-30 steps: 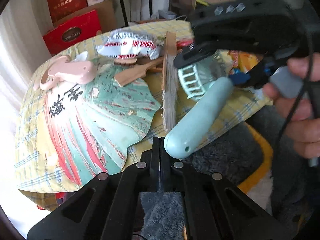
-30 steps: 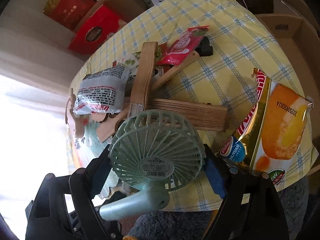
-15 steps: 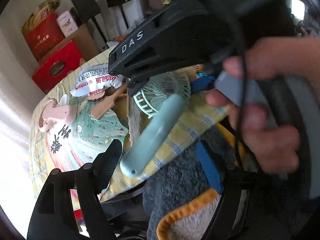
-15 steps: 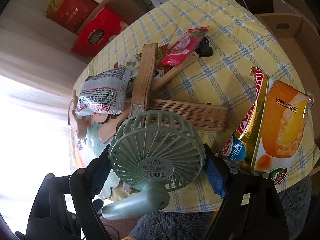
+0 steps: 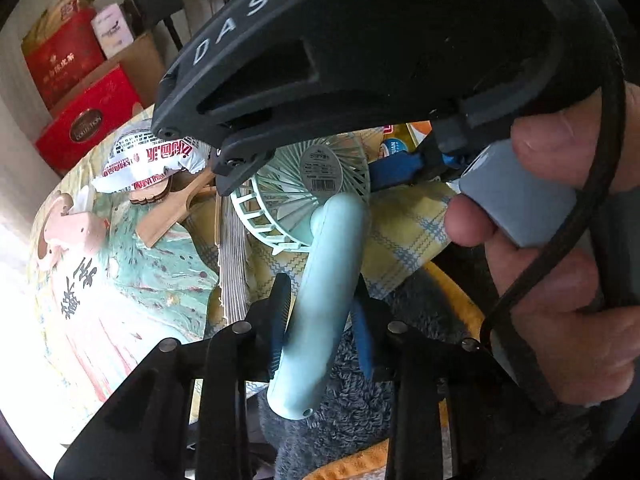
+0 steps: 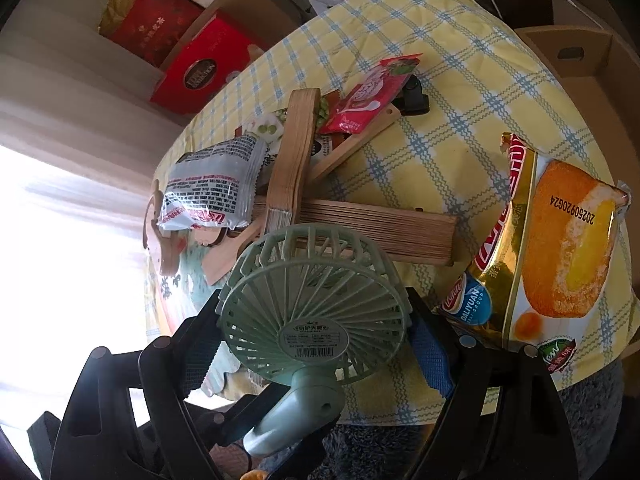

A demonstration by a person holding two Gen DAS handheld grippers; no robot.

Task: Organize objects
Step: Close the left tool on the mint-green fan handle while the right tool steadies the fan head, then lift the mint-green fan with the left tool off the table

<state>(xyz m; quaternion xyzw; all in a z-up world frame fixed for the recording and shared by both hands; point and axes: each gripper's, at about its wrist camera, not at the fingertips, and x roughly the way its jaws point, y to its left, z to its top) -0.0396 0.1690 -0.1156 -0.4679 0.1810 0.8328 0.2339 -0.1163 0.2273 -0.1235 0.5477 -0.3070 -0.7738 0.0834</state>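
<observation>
A mint-green handheld fan hangs over the near edge of the table. My right gripper is shut on its round cage, a pad pressing each side. In the left wrist view the fan's handle runs down between the fingers of my left gripper. Those jaws are closing, and their pads meet the handle on both sides. The right gripper's black body fills the top of that view, held by a person's hand.
The yellow checked tablecloth carries two wooden folding fans, a white snack packet, a red sachet and a gold cake bag. A painted paper fan and pink holder lie left. Red boxes stand behind.
My left gripper went from shut beside the handle to wide open, then came around the handle and narrowed onto it. The right gripper kept its hold on the fan's cage.
</observation>
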